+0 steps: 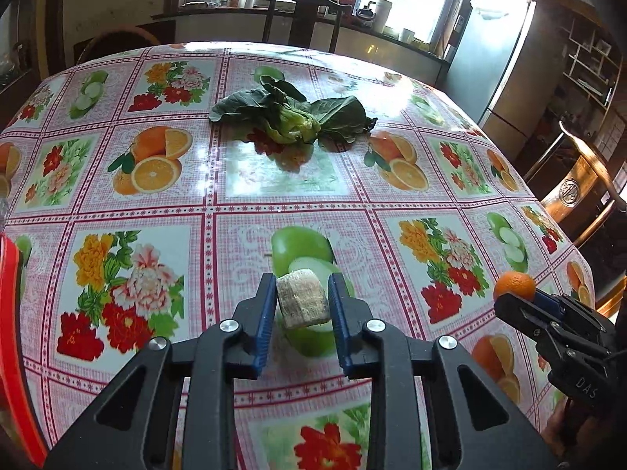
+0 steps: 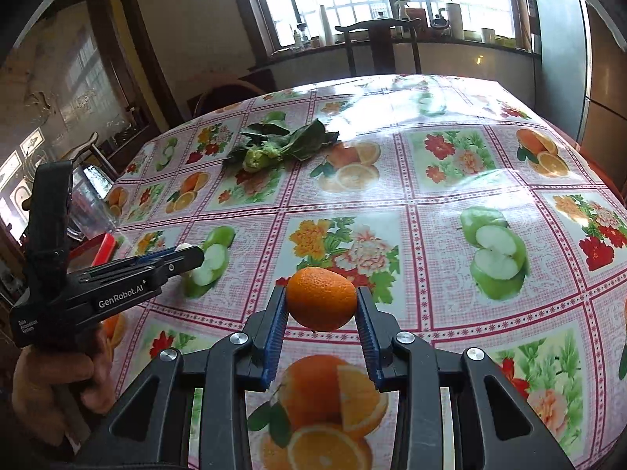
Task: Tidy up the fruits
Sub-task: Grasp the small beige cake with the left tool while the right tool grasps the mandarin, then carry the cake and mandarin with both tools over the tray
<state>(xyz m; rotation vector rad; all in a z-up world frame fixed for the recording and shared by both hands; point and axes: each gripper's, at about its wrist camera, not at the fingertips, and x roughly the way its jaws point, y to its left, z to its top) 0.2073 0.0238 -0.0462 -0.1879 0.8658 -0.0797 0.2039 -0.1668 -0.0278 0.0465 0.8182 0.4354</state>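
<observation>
While level above table, right gripper (image 2: pixel 319 305) around orange (image 2: pixel 321 298).

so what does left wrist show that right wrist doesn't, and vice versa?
Left wrist only: the pale fibrous chunk clamped between the left gripper fingers, seen close, and a wooden chair at the table's right edge.

Right wrist only: the orange close up in the right gripper, the bare hand on the left gripper's handle, and a clear container by the table's left edge.

Both: the leafy greens lying on the fruit-print tablecloth, the window and the dark chair beyond.
</observation>
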